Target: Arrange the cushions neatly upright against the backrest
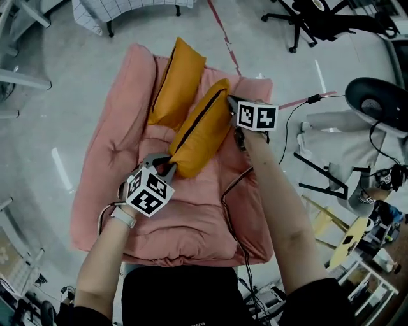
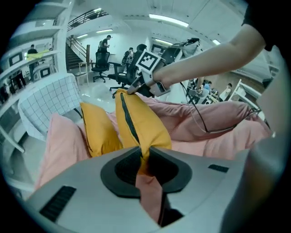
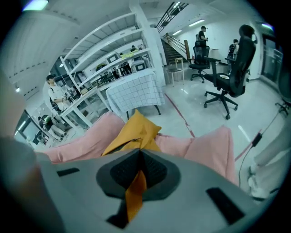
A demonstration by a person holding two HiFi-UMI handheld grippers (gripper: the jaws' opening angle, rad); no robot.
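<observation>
Two orange cushions are on a pink floor sofa (image 1: 105, 165). One orange cushion (image 1: 176, 83) stands on edge near the backrest (image 1: 137, 60). The second orange cushion (image 1: 201, 130) hangs above the seat, stretched between both grippers. My left gripper (image 1: 167, 167) is shut on its near corner, and in the left gripper view the fabric (image 2: 136, 123) is pinched at the left gripper (image 2: 144, 164). My right gripper (image 1: 231, 105) is shut on the far corner. The right gripper view shows orange cloth (image 3: 134, 134) clamped in the right gripper (image 3: 137, 170).
A black cable (image 1: 233, 191) trails over the sofa's right side. Office chairs (image 1: 306, 22) stand at the far right. A table under checked cloth (image 1: 121, 9) stands behind the sofa. A white stand and clutter (image 1: 357, 191) sit on the floor at right.
</observation>
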